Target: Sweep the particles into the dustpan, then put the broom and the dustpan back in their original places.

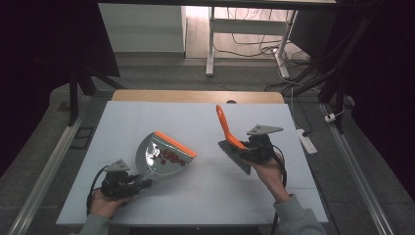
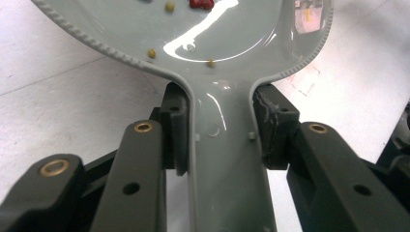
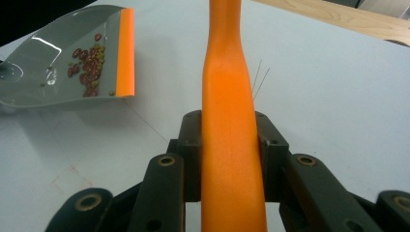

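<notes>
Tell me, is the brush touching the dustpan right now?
Apart. The high view shows the brush held off to the right of the dustpan, with bare table between its bristles and the orange lip.

The dustpan (image 1: 164, 157) is grey and glossy, with an orange strip (image 1: 175, 143) along its front edge. Inside it lie small dark red beans (image 1: 169, 155) and some yellow-green ones. The brush (image 1: 232, 138), right of centre in the high view, has an orange handle and grey bristles. Both grippers, left gripper (image 1: 147, 183) and right gripper (image 1: 243, 148), are black, each with a grey plate on top. The table (image 1: 293, 166) is white, with a light wooden edge at the far side.
</notes>
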`<state>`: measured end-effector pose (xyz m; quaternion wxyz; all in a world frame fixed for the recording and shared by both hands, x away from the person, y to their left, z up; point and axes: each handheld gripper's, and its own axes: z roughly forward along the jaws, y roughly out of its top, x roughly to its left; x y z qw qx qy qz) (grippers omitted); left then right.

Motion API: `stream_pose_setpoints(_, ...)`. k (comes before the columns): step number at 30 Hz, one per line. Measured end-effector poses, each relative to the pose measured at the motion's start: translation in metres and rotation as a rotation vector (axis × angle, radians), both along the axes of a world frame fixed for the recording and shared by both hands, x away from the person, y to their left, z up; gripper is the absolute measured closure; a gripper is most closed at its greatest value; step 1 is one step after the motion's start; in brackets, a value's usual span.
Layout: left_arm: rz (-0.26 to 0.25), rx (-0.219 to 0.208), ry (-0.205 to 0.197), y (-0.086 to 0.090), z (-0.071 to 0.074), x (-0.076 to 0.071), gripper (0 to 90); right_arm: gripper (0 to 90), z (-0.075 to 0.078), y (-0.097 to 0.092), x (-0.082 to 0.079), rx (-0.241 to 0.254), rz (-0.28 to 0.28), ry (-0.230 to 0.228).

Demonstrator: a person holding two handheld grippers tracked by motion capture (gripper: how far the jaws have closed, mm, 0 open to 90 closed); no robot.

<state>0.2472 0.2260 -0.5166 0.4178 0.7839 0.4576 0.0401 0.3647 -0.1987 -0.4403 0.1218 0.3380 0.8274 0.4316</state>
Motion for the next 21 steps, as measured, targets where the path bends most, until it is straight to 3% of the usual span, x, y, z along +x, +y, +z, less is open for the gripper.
stream_pose_setpoints(10,0.068,-0.009,0.018,0.001,-0.003,-0.006,61.2,70.5,0.002,-0.010,-0.004,0.047,0.013,0.021)
stream_pose_setpoints(21,0.111,-0.011,0.024,0.001,-0.005,-0.008,61.1,70.4,-0.005,-0.021,-0.011,0.025,0.011,0.037)
